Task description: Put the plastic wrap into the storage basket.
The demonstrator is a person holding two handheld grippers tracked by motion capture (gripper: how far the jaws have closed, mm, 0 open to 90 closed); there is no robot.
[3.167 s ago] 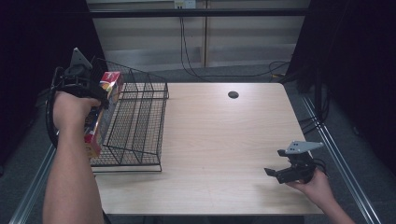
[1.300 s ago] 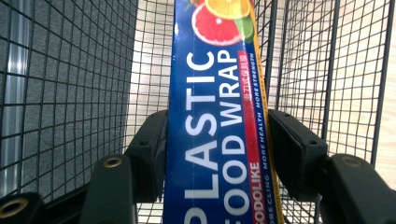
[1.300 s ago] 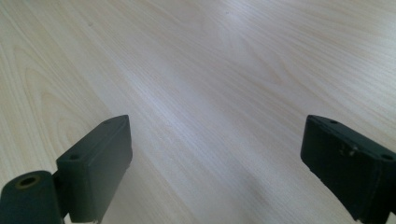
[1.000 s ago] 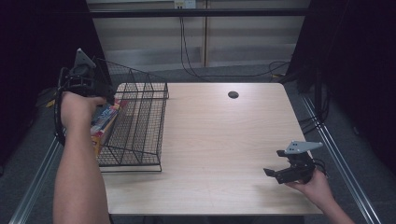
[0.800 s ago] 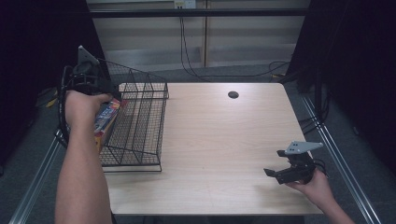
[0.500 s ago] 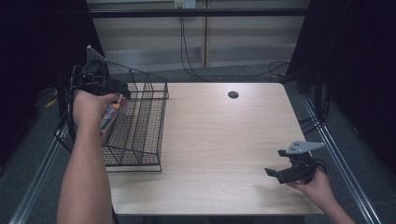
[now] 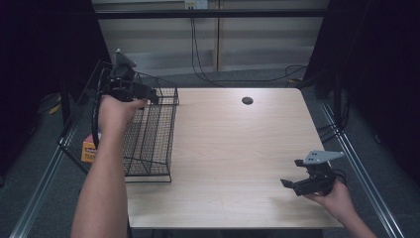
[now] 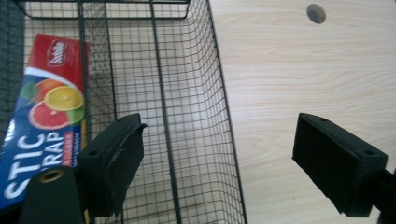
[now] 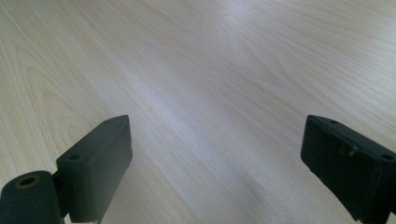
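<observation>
Your left gripper [image 7: 151,95] hangs over wire basket [image 7: 148,134], jaws spread, empty. Plastic wrap box [image 8: 39,121] lies in basket's outer compartment at table's left edge. Your right gripper [image 7: 292,173] rests low over table [image 7: 237,144], jaws spread, nothing between.

Risk, as judgement: lower left jaw sits close to basket wires; careless drop snags mesh or shoves basket off table edge.

Hidden: box mostly behind your forearm in high view; its full label cut off.
</observation>
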